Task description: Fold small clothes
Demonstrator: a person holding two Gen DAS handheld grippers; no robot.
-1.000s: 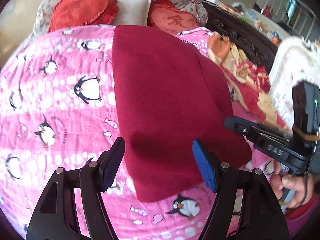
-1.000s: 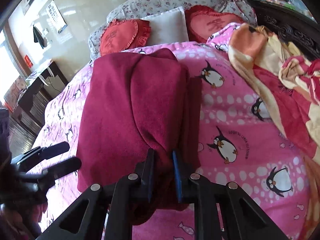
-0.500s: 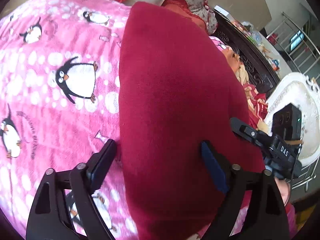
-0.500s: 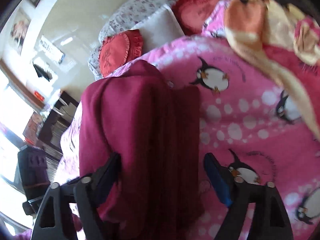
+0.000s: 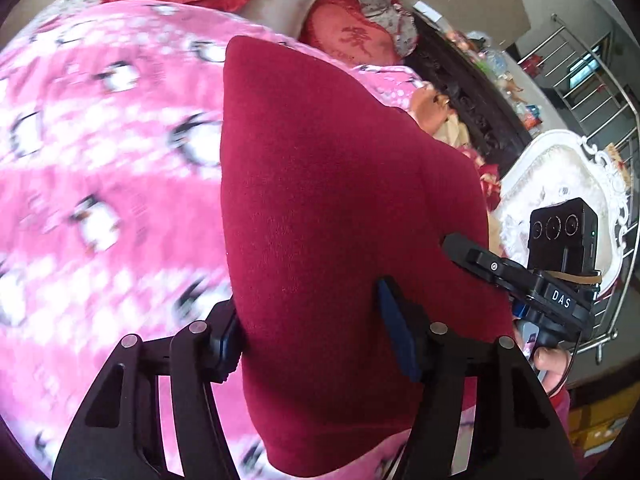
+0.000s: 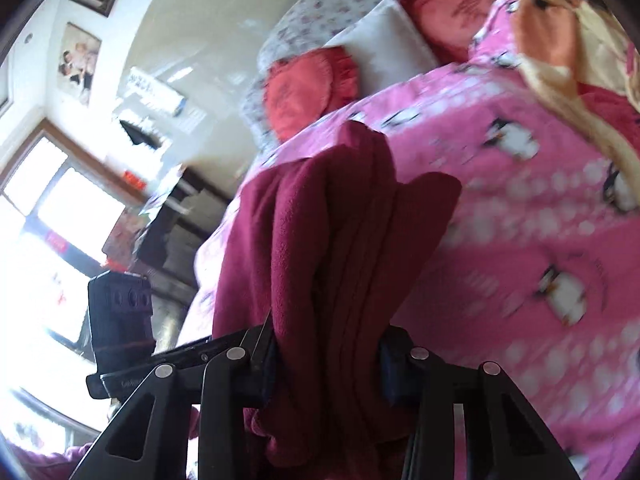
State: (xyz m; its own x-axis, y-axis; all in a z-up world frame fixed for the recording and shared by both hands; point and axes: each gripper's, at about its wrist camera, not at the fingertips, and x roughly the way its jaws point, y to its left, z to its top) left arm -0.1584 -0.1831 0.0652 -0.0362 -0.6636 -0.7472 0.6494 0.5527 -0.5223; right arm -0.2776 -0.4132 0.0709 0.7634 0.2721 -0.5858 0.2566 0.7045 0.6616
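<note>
Together two grippers, left gripper point(image 5: 316, 332), right gripper point(image 6: 326, 364), clamp one maroon garment point(image 5: 340, 208).

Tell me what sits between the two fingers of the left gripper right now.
The dark red garment fills the gap of the left gripper; its folded bulk runs between both fingers, with the pink penguin blanket beneath. The left wrist view shows this.

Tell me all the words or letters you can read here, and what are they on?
"DAS": white letters on the right hand-held gripper, seen from the left wrist camera.
One embroidered character on the red cushion: visible, but I cannot read it surely.
The wall sign and the small red signs by the window: too blurred to read.
The garment and penguin blanket: no readable words.
</note>
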